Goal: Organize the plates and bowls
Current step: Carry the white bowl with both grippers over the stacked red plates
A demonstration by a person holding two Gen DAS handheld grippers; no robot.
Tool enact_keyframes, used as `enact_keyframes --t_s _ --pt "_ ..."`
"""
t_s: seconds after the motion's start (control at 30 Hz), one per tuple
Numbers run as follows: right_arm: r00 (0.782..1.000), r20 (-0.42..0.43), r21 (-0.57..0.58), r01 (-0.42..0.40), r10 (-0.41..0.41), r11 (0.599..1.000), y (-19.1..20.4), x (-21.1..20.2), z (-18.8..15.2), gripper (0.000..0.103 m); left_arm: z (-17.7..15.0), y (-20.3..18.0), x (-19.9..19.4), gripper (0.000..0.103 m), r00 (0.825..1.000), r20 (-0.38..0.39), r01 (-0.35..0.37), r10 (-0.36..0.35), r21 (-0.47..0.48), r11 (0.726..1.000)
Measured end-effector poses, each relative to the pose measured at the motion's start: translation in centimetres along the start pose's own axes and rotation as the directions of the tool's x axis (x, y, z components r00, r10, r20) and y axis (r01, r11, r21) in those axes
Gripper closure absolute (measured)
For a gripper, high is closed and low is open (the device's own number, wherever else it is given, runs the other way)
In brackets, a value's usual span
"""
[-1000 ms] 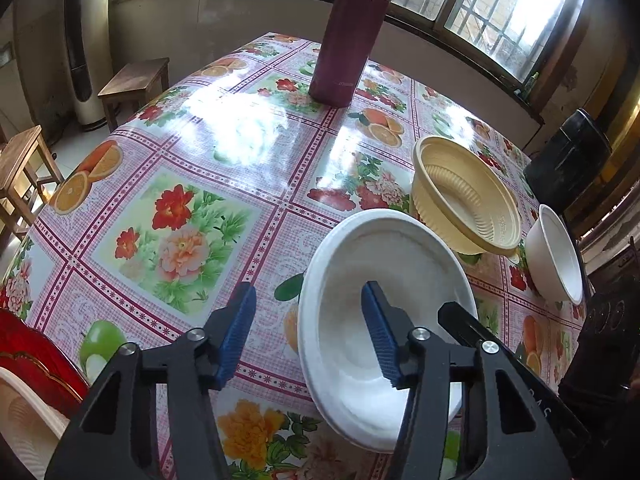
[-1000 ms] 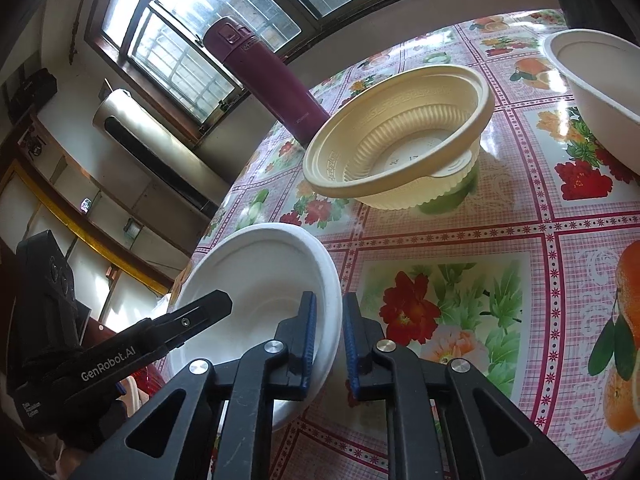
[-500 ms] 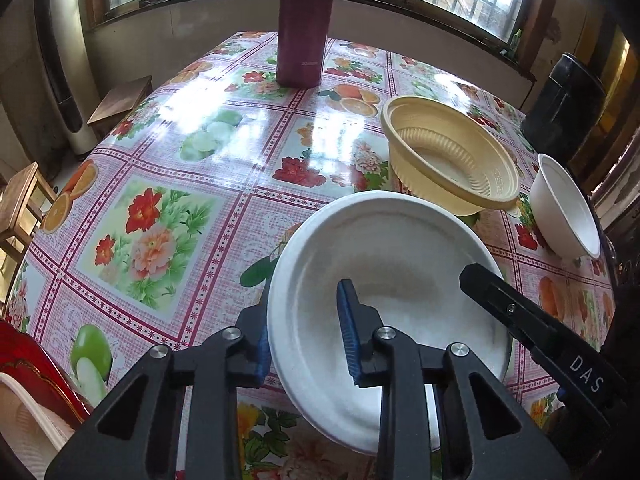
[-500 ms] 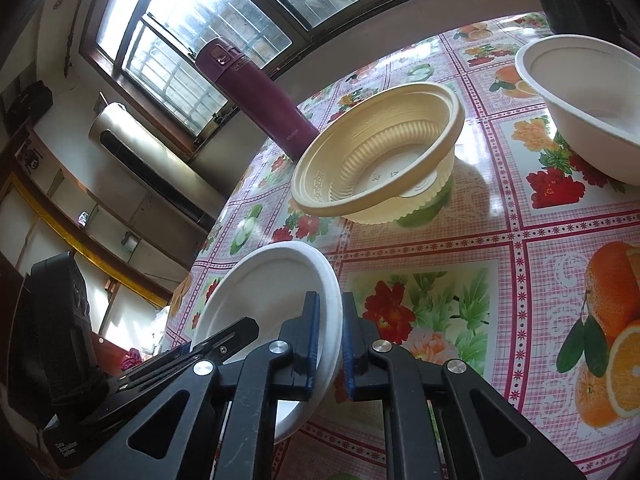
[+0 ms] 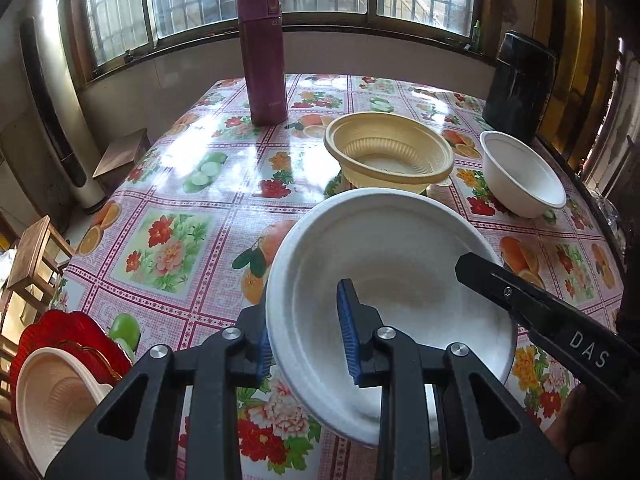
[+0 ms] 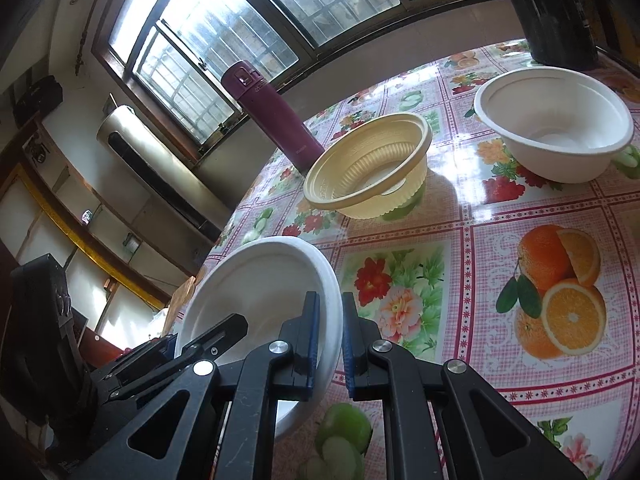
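Note:
A white foam plate [image 5: 396, 268] is held tilted above the flowered tablecloth [image 5: 180, 216], gripped from both sides. My left gripper [image 5: 306, 344] is shut on its near left rim, one blue pad inside the dish and one under it. My right gripper [image 6: 330, 336] is shut on the opposite rim of the same white plate [image 6: 256, 296], and its black finger shows in the left wrist view too. Farther back stand a ribbed yellow bowl [image 5: 388, 156] [image 6: 368, 168] and a white bowl [image 5: 520, 176] [image 6: 556, 120].
A maroon flask [image 5: 262, 56] [image 6: 272, 116] stands upright at the far side by the window. A black container [image 5: 520, 84] sits at the far right corner. A red plate [image 5: 80, 328] with a cream bowl [image 5: 52, 400] on it lies at the near left edge. Wooden stools stand beyond the table's left edge.
The left jaws closed onto the plate's rim. Both grippers then rose with the plate between them, lifting it off the cloth, and the left wrist view levelled out.

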State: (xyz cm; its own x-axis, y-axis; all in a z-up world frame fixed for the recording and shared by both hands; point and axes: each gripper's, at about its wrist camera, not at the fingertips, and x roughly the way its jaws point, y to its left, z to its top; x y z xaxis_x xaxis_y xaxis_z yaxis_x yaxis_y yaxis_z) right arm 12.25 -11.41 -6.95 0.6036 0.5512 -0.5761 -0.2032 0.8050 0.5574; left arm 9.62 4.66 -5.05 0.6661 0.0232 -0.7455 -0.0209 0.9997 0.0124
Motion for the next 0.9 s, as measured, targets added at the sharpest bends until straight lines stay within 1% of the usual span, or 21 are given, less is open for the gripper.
enact_keyframes --t_s 0.23,0.37,0.5,0.63,0.67,0.9 --pt "0.998 0.045 0.000 -0.050 0.050 0.999 1.7 -3.0 -1.6 0.093 -0.7 0.5 -4.1 0.077 0.996 0.085 -0.024 0.021 0.035 0.999" --pt "0.996 0.056 -0.021 -0.074 0.075 0.997 3.6 -3.8 -1.8 0.093 -1.1 2.0 -6.1 0.077 0.993 0.119 -0.024 0.022 0.017 1.000" --pt "0.994 0.062 -0.065 -0.090 0.094 0.994 6.5 -4.3 -2.1 0.093 -1.7 4.0 -7.6 0.077 0.989 0.142 -0.032 0.034 -0.013 0.999" --pt "0.993 0.050 -0.111 -0.104 0.110 0.988 9.5 -3.8 -2.9 0.091 -2.6 6.5 -8.6 0.076 0.987 0.153 -0.050 0.056 -0.047 0.998" --pt "0.992 0.042 -0.118 -0.112 0.118 0.987 10.2 -3.6 -3.2 0.089 -2.9 7.2 -8.9 0.076 0.986 0.156 -0.053 0.061 -0.057 0.997" --pt "0.989 -0.032 -0.184 -0.146 0.143 0.972 15.1 -0.5 -5.5 0.089 -4.6 12.1 -10.3 0.076 0.978 0.163 -0.108 0.128 -0.128 0.986"
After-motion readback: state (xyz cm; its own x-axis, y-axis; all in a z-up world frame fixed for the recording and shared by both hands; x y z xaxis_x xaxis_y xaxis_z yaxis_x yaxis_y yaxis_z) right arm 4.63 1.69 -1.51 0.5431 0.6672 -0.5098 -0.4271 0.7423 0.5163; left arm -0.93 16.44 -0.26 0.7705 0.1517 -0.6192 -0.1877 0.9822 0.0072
